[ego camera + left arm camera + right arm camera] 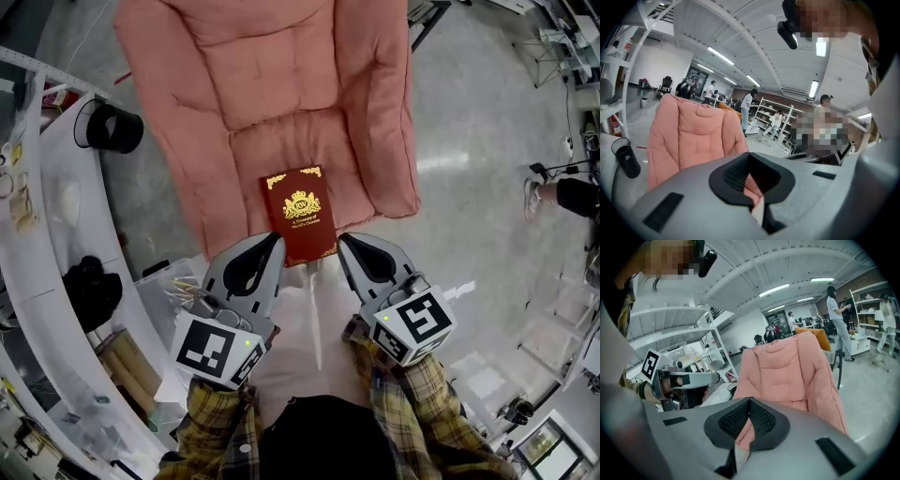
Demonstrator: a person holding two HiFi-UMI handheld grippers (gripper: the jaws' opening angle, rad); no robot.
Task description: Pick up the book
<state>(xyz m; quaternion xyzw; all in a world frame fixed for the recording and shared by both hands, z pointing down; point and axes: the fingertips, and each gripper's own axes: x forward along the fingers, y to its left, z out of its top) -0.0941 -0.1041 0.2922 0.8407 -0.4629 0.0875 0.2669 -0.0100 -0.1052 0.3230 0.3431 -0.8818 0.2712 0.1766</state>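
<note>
A dark red book (pixel 300 215) with gold print lies flat on the seat of a pink padded chair (pixel 272 84). My left gripper (pixel 273 241) hangs just at the book's near left corner, and my right gripper (pixel 346 241) sits just off its near right corner. Both have their jaws together with nothing between them. The left gripper view shows the left gripper (pixel 749 154) pointing at the chair (pixel 689 136). In the right gripper view, the right gripper (pixel 750 401) also faces the chair (pixel 792 371). I cannot make out the book for certain in either gripper view.
A white curved shelf unit (pixel 56 234) runs along the left, with a black cup (pixel 112 127) on it and a clear box (pixel 173 286) of odds and ends beside my left gripper. Grey floor (pixel 469 141) surrounds the chair. People and shelving (pixel 773 119) stand far behind.
</note>
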